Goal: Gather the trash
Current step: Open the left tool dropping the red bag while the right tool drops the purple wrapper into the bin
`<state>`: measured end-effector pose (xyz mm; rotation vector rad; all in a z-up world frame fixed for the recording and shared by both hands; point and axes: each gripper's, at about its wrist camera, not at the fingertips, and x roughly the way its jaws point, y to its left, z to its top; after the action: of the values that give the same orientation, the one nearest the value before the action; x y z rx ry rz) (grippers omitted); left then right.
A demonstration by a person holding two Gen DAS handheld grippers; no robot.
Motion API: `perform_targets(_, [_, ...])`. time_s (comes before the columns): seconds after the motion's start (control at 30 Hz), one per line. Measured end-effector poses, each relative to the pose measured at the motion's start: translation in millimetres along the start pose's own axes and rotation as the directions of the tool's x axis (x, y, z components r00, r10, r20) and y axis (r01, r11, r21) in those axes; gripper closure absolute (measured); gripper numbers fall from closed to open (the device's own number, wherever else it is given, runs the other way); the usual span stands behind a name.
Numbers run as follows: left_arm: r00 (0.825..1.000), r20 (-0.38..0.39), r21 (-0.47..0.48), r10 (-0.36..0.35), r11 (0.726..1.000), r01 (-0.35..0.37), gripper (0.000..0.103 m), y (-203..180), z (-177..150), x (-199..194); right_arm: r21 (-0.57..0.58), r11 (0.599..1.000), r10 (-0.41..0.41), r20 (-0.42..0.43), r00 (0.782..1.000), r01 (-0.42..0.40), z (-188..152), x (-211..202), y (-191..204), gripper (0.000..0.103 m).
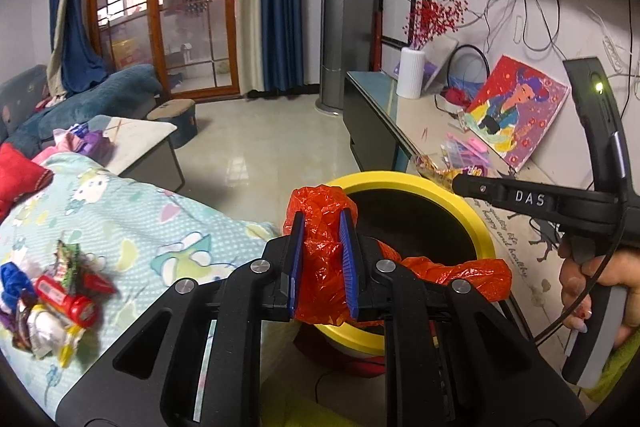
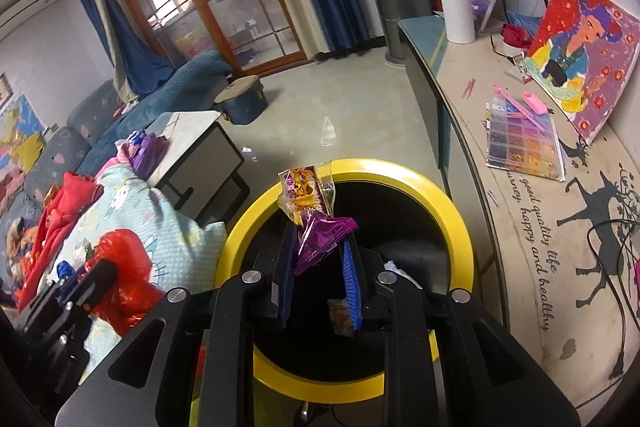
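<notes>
My left gripper [image 1: 322,223] is shut on a crumpled red plastic bag [image 1: 320,267] at the near left rim of a yellow-rimmed bin [image 1: 400,179]; part of the bag drapes over the rim. My right gripper [image 2: 320,237] hangs over the bin's dark opening, shut on a purple and yellow snack wrapper [image 2: 316,239] that sticks up past its fingertips. The bin rim [image 2: 440,195] rings that gripper. From the left wrist view the right gripper [image 1: 460,183] shows at the right, held by a hand [image 1: 580,291]. A pile of wrappers [image 1: 56,291] lies on the blanket.
A patterned blanket [image 1: 132,211] covers the surface left of the bin. A long cabinet [image 2: 520,227] on the right bears a painting [image 2: 584,47], a bead box [image 2: 524,143] and a white vase [image 2: 456,11]. A coffee table [image 2: 200,147] and a blue sofa [image 1: 100,99] stand beyond.
</notes>
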<state>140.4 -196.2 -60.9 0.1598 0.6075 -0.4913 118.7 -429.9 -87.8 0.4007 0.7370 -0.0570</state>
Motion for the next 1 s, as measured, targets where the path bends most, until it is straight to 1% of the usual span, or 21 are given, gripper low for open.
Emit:
perform_targets(0.3, [0.996,-0.085,0.011,-0.030,0.999,0.031,0.091,-12,-8,34,0.032,0.999,-0.008,-0.031,0.999,0.009,0,11,-15,0.081])
perform_targets(0.47, [0.994,-0.098,-0.003,-0.054,0.999,0.054,0.091,-14,-10,46,0.047,0.999,-0.010,-0.046,0.999,0.012,-1,16,-21,0.080])
perform_targets(0.53, [0.993,-0.105,-0.002,-0.056,0.998,0.056,0.091,-15,-11,50,0.056,0.998,-0.011,-0.051,0.999,0.014,-1,17,-23,0.073])
perform_targets(0.57, [0.992,-0.108,-0.007,-0.061,0.998,0.061,0.090,-14,-12,51,0.059,0.998,-0.013,-0.052,0.999,0.016,-1,18,-24,0.071])
perform_targets(0.6, [0.991,-0.114,-0.019,-0.067,0.998,0.065,0.084,-12,-11,53,0.066,0.998,-0.016,-0.052,0.999,0.020,-2,19,-25,0.066])
perform_targets(0.63, [0.991,-0.116,-0.029,-0.067,0.998,0.064,0.072,-11,-12,53,0.070,0.997,-0.018,-0.051,0.999,0.022,-2,19,-26,0.063])
perform_targets(0.67, [0.991,-0.114,-0.035,-0.067,0.997,0.063,0.065,-10,-11,53,0.073,0.997,-0.022,-0.051,0.998,0.025,-1,19,-27,0.063])
perform_targets(0.7, [0.991,-0.110,-0.049,-0.071,0.997,0.066,0.052,-7,-11,52,0.075,0.997,-0.026,-0.048,0.999,0.030,-1,19,-28,0.061])
perform_targets(0.73, [0.991,-0.109,-0.059,-0.077,0.996,0.071,0.048,-6,-11,52,0.077,0.997,-0.030,-0.044,0.999,0.033,-1,18,-28,0.060])
perform_targets(0.77, [0.991,-0.106,-0.070,-0.083,0.995,0.075,0.047,-4,-11,51,0.077,0.996,-0.033,-0.038,0.999,0.035,-1,17,-28,0.059])
perform_targets(0.8, [0.992,-0.101,-0.080,-0.079,0.994,0.071,0.039,-2,-10,50,0.076,0.996,-0.036,-0.032,0.999,0.039,-1,16,-28,0.057])
perform_targets(0.83, [0.992,-0.097,-0.086,-0.076,0.994,0.068,0.028,0,-9,49,0.074,0.996,-0.042,-0.028,0.999,0.044,-1,16,-27,0.056])
perform_targets(0.97, [0.993,-0.078,-0.133,-0.091,0.988,0.081,0.020,9,-5,40,0.047,0.997,-0.059,0.008,0.998,0.058,1,10,-19,0.052])
perform_targets(1.0, [0.993,-0.072,-0.138,-0.089,0.987,0.078,0.013,10,-5,38,0.038,0.998,-0.057,0.018,0.998,0.056,1,8,-17,0.051])
